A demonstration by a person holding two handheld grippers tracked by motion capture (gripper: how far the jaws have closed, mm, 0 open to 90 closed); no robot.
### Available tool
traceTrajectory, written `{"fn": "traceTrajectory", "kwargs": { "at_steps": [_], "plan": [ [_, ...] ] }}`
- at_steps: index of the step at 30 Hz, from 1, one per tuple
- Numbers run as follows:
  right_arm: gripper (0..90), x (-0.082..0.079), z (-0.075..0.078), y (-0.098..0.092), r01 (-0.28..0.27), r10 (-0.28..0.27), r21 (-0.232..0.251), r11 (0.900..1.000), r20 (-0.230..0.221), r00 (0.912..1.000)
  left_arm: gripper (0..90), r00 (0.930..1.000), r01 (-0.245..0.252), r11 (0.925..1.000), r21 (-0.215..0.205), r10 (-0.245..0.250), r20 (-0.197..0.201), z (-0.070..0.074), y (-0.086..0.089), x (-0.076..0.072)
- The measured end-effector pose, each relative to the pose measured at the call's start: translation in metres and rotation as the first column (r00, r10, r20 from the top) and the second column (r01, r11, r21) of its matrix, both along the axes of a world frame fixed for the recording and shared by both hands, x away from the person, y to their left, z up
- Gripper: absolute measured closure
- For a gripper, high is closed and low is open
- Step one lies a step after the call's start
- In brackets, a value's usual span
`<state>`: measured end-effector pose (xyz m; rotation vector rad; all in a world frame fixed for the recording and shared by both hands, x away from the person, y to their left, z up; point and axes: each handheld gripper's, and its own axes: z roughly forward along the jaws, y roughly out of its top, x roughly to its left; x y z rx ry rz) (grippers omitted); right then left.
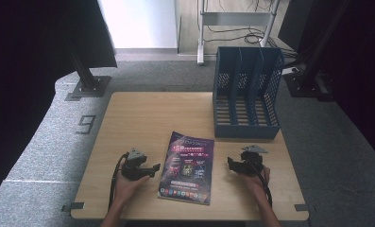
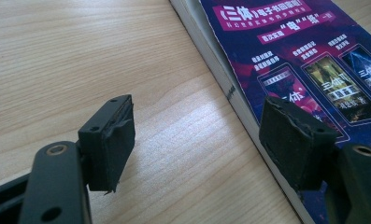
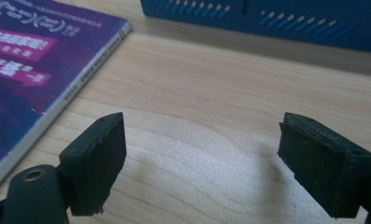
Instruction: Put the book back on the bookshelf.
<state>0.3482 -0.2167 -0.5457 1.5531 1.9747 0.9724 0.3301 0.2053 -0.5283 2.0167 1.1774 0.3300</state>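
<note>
On the pale wooden table (image 1: 138,113), the left gripper (image 1: 153,168) rests at the left with its jaws spread wide and empty, just beside the purple glossy-covered book (image 1: 187,166). The book lies flat at the table's middle near the front edge. To its right the right gripper (image 1: 231,163) also gapes, holding nothing. Behind stands a blue perforated plastic file rack (image 1: 246,92).
</note>
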Motion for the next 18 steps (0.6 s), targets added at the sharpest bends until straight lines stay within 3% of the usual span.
{"fn": "traceTrajectory", "kwargs": {
  "at_steps": [4, 18],
  "plan": [
    [17.0, -0.003, 0.006, 0.004, -0.019, 0.018, 0.025, 0.999, 0.042, 0.9989, 27.1, 1.0, 0.002, 1.0, 0.0, -0.002, 0.002, 0.0, -0.001, 0.0],
    [18.2, -0.006, 0.017, 0.014, -0.064, 0.058, 0.058, 0.996, 0.096, 0.9937, 27.1, 1.0, 0.0, 1.0, 0.0, 0.0, 0.001, -0.001, -0.003, 0.0]
  ]
}}
